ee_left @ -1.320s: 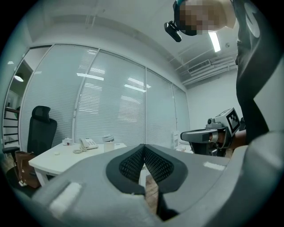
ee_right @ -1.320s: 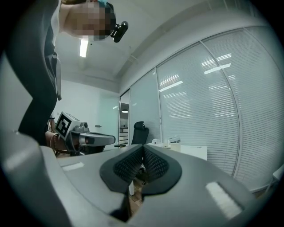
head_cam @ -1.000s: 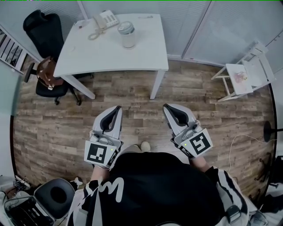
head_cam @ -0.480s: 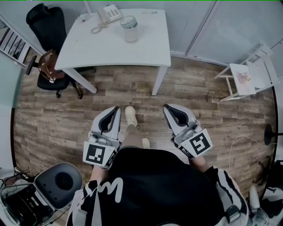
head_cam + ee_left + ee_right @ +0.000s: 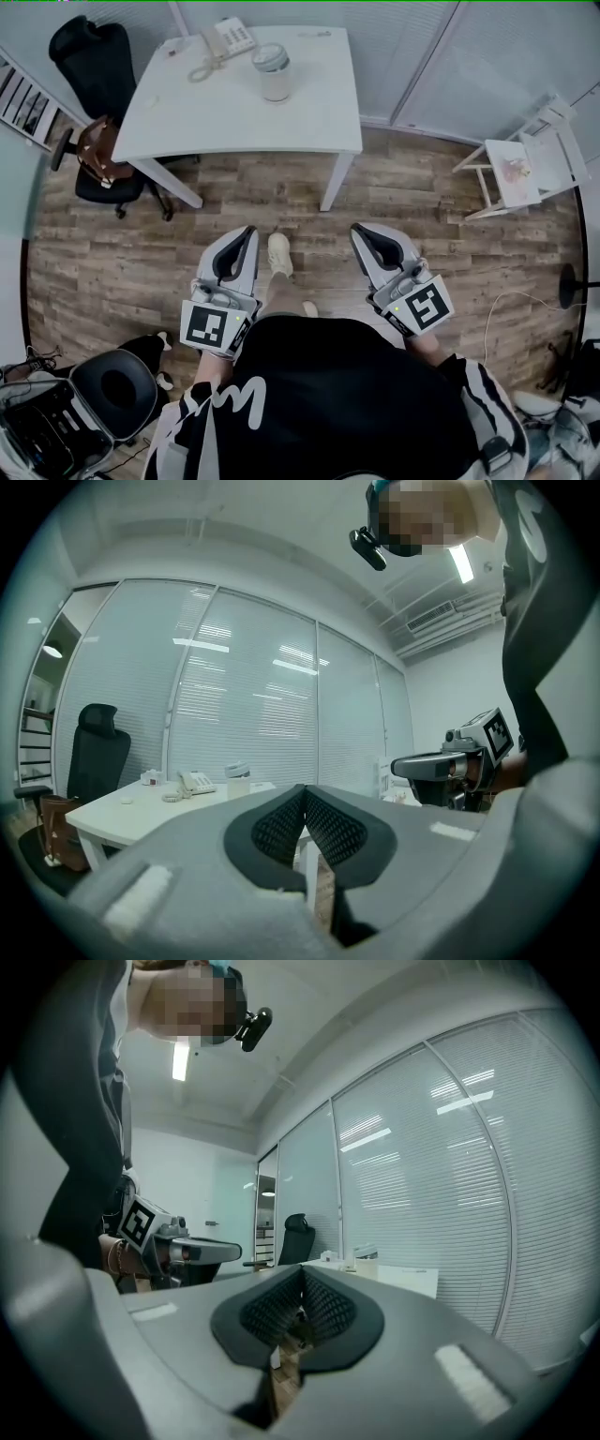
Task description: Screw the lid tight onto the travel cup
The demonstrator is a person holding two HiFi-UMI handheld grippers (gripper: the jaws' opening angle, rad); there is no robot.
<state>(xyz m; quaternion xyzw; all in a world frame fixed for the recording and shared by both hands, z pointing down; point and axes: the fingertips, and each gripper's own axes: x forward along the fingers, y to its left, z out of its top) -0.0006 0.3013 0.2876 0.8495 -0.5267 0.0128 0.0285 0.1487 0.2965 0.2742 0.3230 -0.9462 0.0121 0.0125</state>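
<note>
Left claw (image 5: 246, 234) and right claw (image 5: 360, 231): both closed and empty, held level over the wood floor (image 5: 122, 253). The travel cup (image 5: 275, 84), with its lid (image 5: 270, 58) on top, stands on the white worktop (image 5: 234, 117) near the telephone (image 5: 228, 38), well apart from both claws.

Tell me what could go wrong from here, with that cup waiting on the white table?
1. The left hand-held gripper and right hand-held gripper are both shut and empty, well short of the table. If they arrive shut, they might knock the travel cup over.
2. The telephone cord lies close beside the cup and could snag a jaw.
3. The cup stands free, so twisting its lid without holding the body may just spin it.
</note>
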